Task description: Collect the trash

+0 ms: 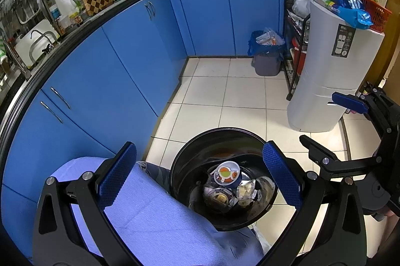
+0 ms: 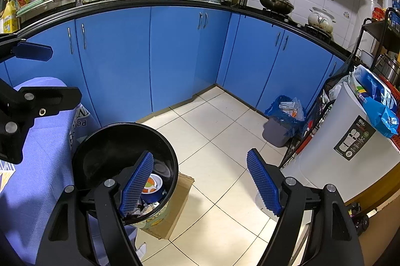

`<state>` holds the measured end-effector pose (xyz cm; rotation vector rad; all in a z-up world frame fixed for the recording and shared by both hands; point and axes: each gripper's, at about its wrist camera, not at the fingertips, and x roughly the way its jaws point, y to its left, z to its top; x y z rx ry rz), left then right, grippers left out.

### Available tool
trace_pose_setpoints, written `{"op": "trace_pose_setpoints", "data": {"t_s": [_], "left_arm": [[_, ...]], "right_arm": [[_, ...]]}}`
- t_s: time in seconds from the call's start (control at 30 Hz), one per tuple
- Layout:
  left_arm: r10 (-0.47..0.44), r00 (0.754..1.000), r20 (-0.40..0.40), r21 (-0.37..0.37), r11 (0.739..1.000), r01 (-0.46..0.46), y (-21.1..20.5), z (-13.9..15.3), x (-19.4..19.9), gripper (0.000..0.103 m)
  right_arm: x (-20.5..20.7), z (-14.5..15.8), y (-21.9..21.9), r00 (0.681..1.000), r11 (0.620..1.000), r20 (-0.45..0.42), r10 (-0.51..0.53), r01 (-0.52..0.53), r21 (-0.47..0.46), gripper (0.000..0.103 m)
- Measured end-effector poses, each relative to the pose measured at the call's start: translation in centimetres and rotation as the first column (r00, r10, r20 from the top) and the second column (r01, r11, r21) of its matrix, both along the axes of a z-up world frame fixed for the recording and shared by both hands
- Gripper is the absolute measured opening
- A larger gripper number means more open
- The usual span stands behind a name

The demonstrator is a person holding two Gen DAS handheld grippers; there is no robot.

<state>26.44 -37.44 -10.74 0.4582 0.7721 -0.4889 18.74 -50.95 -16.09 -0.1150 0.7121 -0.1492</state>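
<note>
The left gripper point(image 1: 200, 178) hangs spread and empty above the black bin point(image 1: 180, 166), as does the right gripper point(image 2: 200, 186) beside it. Trash point(image 1: 227, 188) (a lidded cup, wrappers) lies at the bottom. Reaching in carelessly could catch the rim and tip the bin off the purple cloth point(image 1: 155, 221).

no legible text, label on white appliance point(image 2: 355, 138) unreadable

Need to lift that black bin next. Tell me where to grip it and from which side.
Grip the black bin by its thin round rim, probably from above, one finger inside and one outside: the mouth faces up and is far wider than either gripper. Use the floor-side arc; the purple cloth crowds the other side.
</note>
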Motion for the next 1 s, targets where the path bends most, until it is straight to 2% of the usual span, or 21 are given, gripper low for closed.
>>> {"op": "trace_pose_setpoints", "data": {"t_s": [0.07, 0.17, 0.27, 0.33, 0.6, 0.77, 1.0], "left_arm": [[-0.005, 1.000, -0.009, -0.008, 1.000, 0.005, 0.1, 0.0, 0.1, 0.099], [-0.029, 0.999, -0.045, -0.079, 0.997, 0.025, 0.7, 0.3, 0.4, 0.099], [0.010, 1.000, 0.030, -0.119, 0.993, -0.006, 1.4, 1.0, -0.3, 0.099], [0.017, 0.999, 0.028, -0.146, 0.989, -0.013, 1.7, 1.4, -0.3, 0.099], [0.016, 0.999, 0.041, -0.108, 0.994, -0.011, 1.7, 1.5, -0.4, 0.099], [0.010, 1.000, -0.007, -0.085, 0.996, -0.011, 1.5, 1.1, -0.4, 0.099], [0.006, 1.000, -0.011, -0.074, 0.997, -0.007, 1.6, 1.0, -0.5, 0.099]], "right_arm": [[0.0, 0.0, 0.0, 1.000, 1.000, -0.001, 0.000, 0.000, -0.001, 0.076], [-0.1, 0.0, 0.1, 1.000, 1.000, -0.002, 0.002, -0.002, 0.004, 0.076], [-0.1, 0.0, 0.3, 1.000, 1.000, -0.004, 0.002, -0.002, 0.009, 0.076], [-0.1, 0.0, 0.3, 1.000, 1.000, -0.004, 0.001, -0.001, 0.005, 0.076], [-0.1, 0.1, 0.5, 1.000, 1.000, -0.001, 0.002, -0.002, 0.006, 0.076], [-0.2, 0.2, 0.7, 1.000, 1.000, -0.003, 0.005, -0.005, 0.001, 0.076], [-0.2, 0.3, 0.9, 1.000, 1.000, -0.003, 0.002, -0.002, 0.003, 0.076]]}}
